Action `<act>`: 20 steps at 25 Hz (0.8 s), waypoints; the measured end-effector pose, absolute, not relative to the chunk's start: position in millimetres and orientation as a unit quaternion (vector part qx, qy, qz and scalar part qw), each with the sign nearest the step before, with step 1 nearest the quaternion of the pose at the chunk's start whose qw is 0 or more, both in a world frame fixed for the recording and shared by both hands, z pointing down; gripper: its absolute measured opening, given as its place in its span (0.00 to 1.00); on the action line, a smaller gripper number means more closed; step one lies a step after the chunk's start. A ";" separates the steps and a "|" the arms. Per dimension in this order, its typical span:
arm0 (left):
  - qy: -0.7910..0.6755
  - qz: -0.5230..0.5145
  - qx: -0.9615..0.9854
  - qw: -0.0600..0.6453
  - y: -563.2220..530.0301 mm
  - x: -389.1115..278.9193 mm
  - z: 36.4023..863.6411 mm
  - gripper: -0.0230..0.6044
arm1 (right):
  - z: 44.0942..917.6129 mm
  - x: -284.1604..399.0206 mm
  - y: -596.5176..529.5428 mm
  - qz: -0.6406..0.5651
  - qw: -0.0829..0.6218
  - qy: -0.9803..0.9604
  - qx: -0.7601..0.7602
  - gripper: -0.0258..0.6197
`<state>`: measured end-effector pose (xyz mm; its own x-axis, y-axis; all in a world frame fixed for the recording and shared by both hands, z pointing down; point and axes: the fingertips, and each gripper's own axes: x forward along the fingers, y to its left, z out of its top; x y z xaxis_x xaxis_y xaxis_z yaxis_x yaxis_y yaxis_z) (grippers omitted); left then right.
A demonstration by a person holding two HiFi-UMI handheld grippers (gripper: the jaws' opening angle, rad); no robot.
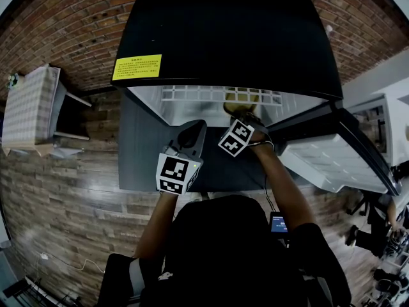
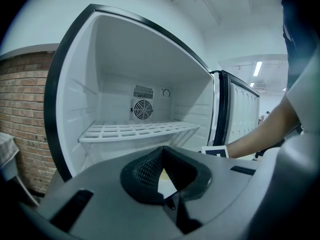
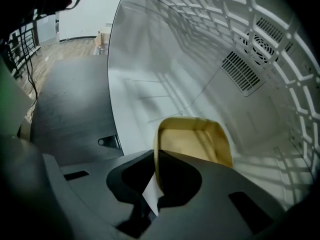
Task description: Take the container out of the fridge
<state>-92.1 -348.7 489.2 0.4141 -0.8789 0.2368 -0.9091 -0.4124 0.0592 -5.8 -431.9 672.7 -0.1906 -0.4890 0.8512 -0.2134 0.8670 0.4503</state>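
The right gripper (image 3: 156,156) is reaching into the fridge (image 3: 165,69), and its fingers (image 3: 134,176) are pinching the near wall of the container (image 3: 192,141). One finger is sitting outside the rim and the other inside it, with the thin wall clamped between them. The rest of the container, a yellowish open tub, is extending ahead of the fingertips and lying on the white fridge floor. The shelf (image 3: 280,69) is running above and to the right of these fingers, and the rear vents are showing beyond them.

In the head view, the right gripper (image 1: 246,116) is sitting just inside the fridge (image 1: 223,31) opening, with the container (image 1: 238,102) right at its fingertips, under the shelf (image 1: 217,95). The door (image 1: 326,158) is standing open off to the right of it.

The left gripper (image 2: 161,150) is hanging outside the opening and pointing in, its fingers closed together on nothing. The shelf (image 2: 135,130) and the fan (image 2: 143,109) are lying well ahead of its fingertips, and the person's right arm (image 2: 260,134) is crossing to the right of them. In the head view, the left gripper (image 1: 191,131) is hovering just left of the right one, short of the fridge.
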 end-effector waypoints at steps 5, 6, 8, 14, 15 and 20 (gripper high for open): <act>-0.534 0.084 0.837 0.091 -345.7 -93.1 489.8 0.06 | 666.7 -8.9 -425.8 -0.125 0.588 -0.767 0.224 0.12; -0.533 0.084 0.837 0.091 -344.8 -92.9 489.1 0.06 | 665.1 -9.1 -424.6 -0.126 0.587 -0.768 0.223 0.12; -0.531 0.083 0.838 0.089 -343.0 -91.9 487.3 0.06 | 662.0 -8.9 -422.2 -0.129 0.586 -0.768 0.224 0.12; -0.525 0.080 0.843 0.088 -335.3 -88.9 484.5 0.06 | 654.0 -7.2 -413.9 -0.121 0.576 -0.774 0.233 0.12; -0.525 0.078 0.843 0.089 -334.0 -89.3 483.8 0.06 | 652.1 -7.4 -412.1 -0.117 0.573 -0.776 0.236 0.12; -0.525 0.083 0.842 0.089 -324.5 -92.2 481.9 0.06 | 642.1 -10.1 -397.7 -0.094 0.561 -0.787 0.238 0.12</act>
